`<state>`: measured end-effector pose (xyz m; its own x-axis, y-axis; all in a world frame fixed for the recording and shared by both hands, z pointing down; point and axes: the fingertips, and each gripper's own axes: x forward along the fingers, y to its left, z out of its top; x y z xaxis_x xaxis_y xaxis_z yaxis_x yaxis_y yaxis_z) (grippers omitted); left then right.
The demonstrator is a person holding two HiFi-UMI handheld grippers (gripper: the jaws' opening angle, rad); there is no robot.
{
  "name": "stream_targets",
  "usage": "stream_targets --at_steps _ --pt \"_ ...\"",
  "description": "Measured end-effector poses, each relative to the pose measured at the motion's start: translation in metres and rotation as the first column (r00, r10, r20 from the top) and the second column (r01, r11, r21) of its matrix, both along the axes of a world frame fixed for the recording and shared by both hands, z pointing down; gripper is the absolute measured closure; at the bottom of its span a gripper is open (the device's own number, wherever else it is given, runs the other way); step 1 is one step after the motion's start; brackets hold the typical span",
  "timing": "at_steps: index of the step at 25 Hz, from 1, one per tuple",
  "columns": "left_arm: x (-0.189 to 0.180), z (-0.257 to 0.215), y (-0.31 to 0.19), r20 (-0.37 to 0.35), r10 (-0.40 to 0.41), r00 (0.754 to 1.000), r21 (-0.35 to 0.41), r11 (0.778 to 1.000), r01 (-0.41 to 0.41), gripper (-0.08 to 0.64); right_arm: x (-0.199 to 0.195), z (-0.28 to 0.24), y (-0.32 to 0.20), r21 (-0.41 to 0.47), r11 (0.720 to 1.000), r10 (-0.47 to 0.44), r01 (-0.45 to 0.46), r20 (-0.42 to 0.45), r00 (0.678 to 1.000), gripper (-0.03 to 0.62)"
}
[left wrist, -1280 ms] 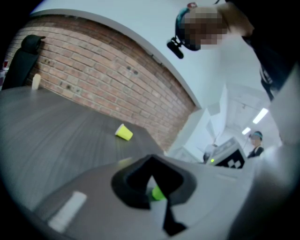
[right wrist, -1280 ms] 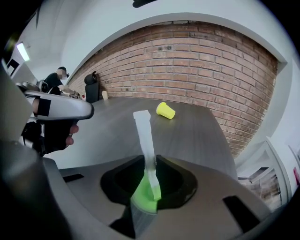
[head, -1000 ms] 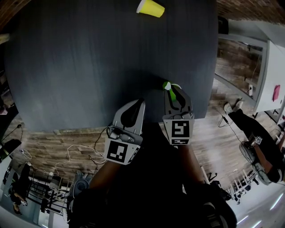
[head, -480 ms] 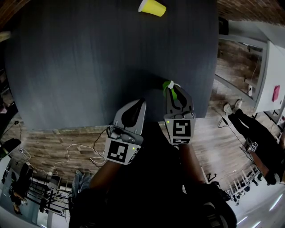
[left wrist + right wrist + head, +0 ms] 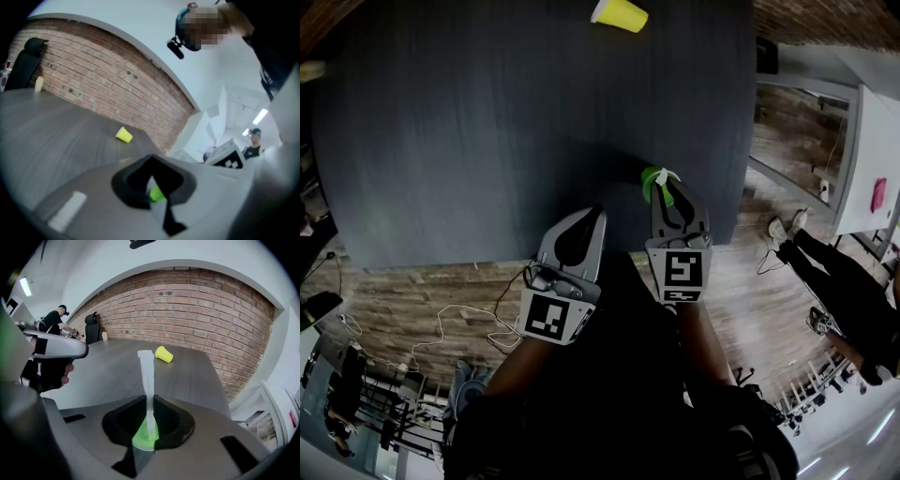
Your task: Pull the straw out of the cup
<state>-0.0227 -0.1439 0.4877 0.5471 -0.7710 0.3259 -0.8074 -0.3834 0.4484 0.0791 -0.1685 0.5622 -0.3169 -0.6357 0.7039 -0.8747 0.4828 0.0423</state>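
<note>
A yellow cup (image 5: 619, 15) lies on its side at the far edge of the dark round table (image 5: 487, 122), and it also shows as the yellow cup (image 5: 124, 135) and the yellow cup (image 5: 163, 354). My right gripper (image 5: 661, 183) is shut on the straw (image 5: 656, 178) near the table's front right edge. From my right gripper (image 5: 149, 400) the straw (image 5: 146, 376) rises as a whitish strip, green where the jaws pinch it. My left gripper (image 5: 598, 214) sits beside it, to the left, shut and empty; a small green patch shows below the jaw tips of the left gripper (image 5: 151, 159).
A white desk (image 5: 872, 141) stands off the table's right side, with a person (image 5: 844, 300) on the wooden floor beside it. Cables (image 5: 459, 323) lie on the floor below the table's near edge. Another person (image 5: 58, 317) stands far off by the brick wall.
Both grippers keep almost the same places. The right gripper with the straw has crept slightly up and to the right in the head view.
</note>
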Motion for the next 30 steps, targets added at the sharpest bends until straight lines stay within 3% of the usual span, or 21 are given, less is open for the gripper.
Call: stream_targets --at_steps 30 --pt "-0.002 -0.044 0.007 0.023 -0.014 1.0 0.103 0.995 0.011 0.557 -0.002 -0.052 0.001 0.122 0.992 0.018 -0.026 0.066 0.998 0.551"
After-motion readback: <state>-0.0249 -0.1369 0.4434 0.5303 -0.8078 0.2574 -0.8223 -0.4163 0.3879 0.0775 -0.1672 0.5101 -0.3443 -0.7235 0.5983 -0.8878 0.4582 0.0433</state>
